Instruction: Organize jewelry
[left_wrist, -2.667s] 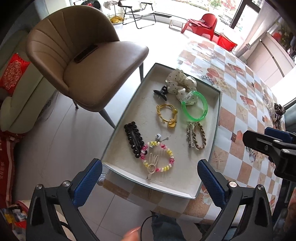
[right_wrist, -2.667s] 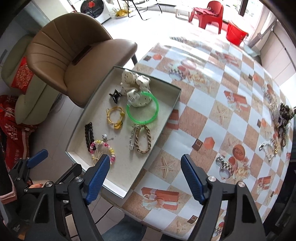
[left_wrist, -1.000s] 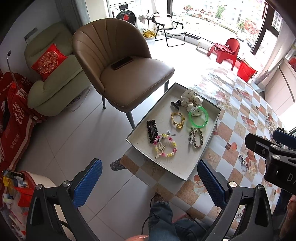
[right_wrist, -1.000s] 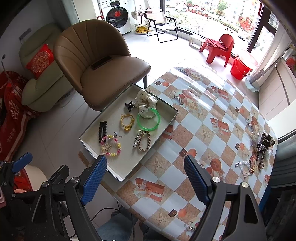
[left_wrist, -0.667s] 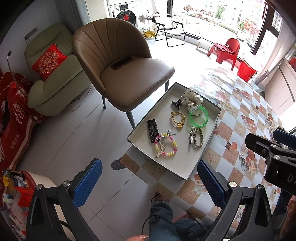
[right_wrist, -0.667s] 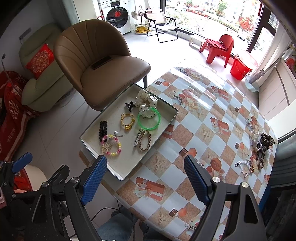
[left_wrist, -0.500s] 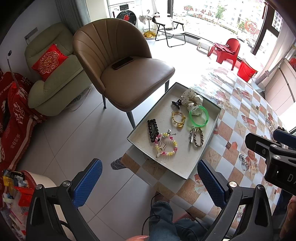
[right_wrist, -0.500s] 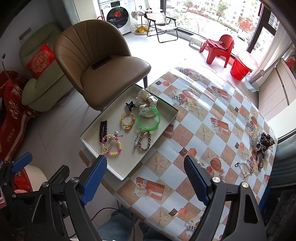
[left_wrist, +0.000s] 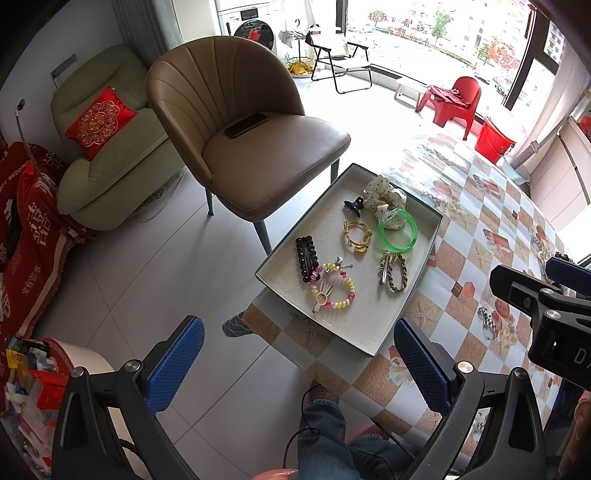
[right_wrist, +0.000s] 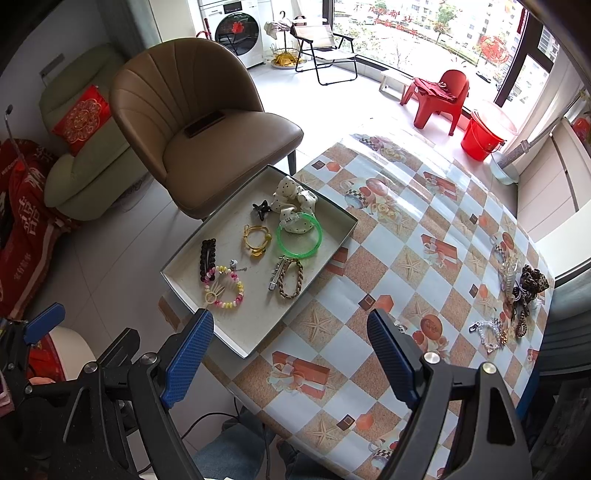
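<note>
A shallow grey tray (left_wrist: 428, 258) (right_wrist: 334, 242) sits at the table's left edge and holds several pieces: a green bangle (left_wrist: 398, 235) (right_wrist: 299, 236), a polka-dot scrunchie (left_wrist: 384, 192), a yellow hair tie (left_wrist: 356, 236), a braided bracelet (left_wrist: 396, 272), a black hair clip (left_wrist: 306, 254) and a beaded bracelet (left_wrist: 334, 287) (right_wrist: 223, 288). More jewelry (right_wrist: 517, 295) lies loose at the table's far right. My left gripper (left_wrist: 299, 365) is open and empty, high above the floor short of the tray. My right gripper (right_wrist: 291, 352) is open and empty, above the table's near edge.
The table (right_wrist: 424, 236) has a checked orange and white cloth. A tan chair (left_wrist: 240, 147) with a phone on its seat stands just beyond the tray. A green armchair (left_wrist: 107, 166) with a red cushion is at the left. The person's knees are under the table's near edge.
Both grippers have pulled up and back from the tray since the earliest frames, so the tray looks smaller. Over the last second they have hardly moved. Both stay open.
</note>
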